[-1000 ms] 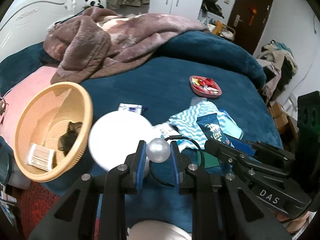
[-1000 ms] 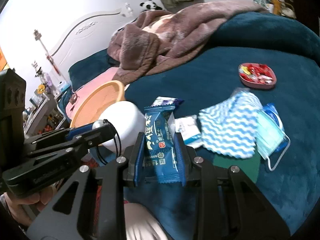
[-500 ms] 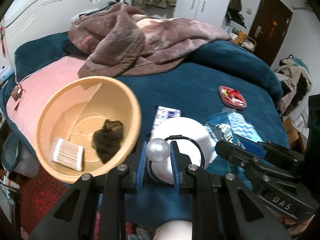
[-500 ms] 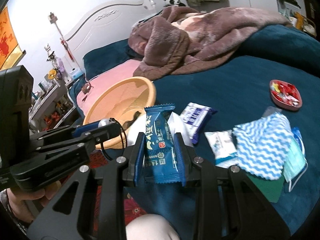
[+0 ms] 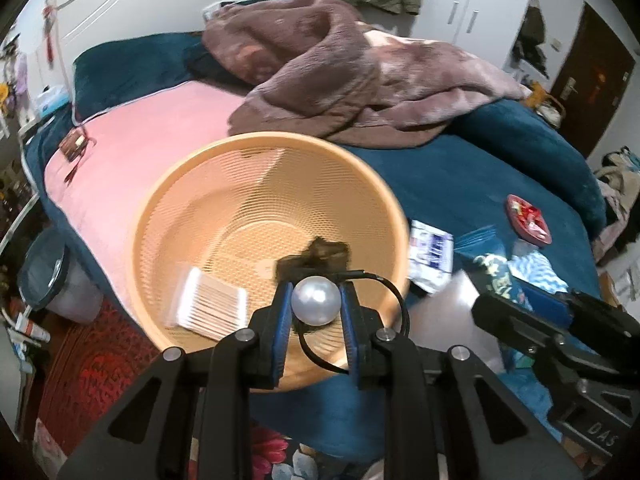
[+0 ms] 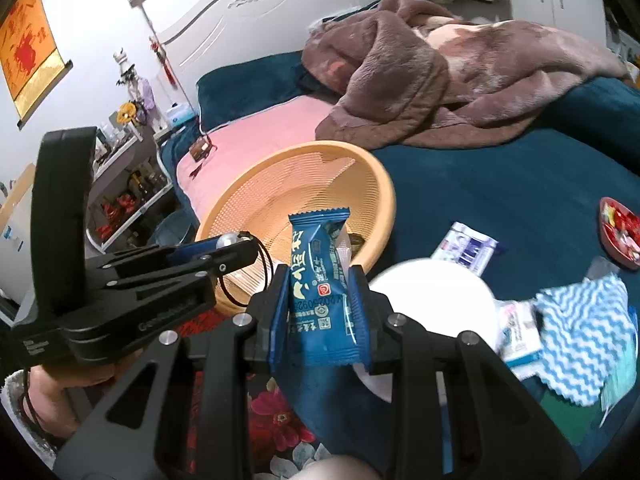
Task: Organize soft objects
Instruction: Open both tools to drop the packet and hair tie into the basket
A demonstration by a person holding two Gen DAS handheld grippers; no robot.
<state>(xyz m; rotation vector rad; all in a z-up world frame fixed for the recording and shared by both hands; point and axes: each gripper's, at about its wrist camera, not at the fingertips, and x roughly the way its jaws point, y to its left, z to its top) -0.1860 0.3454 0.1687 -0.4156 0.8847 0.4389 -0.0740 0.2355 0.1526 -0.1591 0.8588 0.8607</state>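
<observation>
My left gripper [image 5: 315, 306] is shut on a pearl bead hair tie [image 5: 315, 300], its black elastic loop hanging down, held over the near rim of the orange mesh basket [image 5: 192, 184]. The basket holds a pack of cotton swabs [image 5: 210, 306] and a dark scrunchie [image 5: 320, 256]. My right gripper [image 6: 320, 300] is shut on a blue snack packet [image 6: 322, 280], held upright beside the basket [image 6: 256, 204]. The left gripper [image 6: 224, 252] shows in the right wrist view, at the basket's near rim.
A white round lid [image 6: 436, 304], a blue-white tissue pack [image 6: 468, 246], a wavy blue cloth [image 6: 580, 328] and a red candy dish [image 6: 620, 232] lie on the dark blue bedspread. A brown blanket [image 5: 340, 64] is heaped behind. The bed edge and a floral rug [image 6: 276, 412] lie below.
Both grippers have moved left toward the basket with their loads. The left gripper now hangs over the basket's near rim; the white lid has passed to the right.
</observation>
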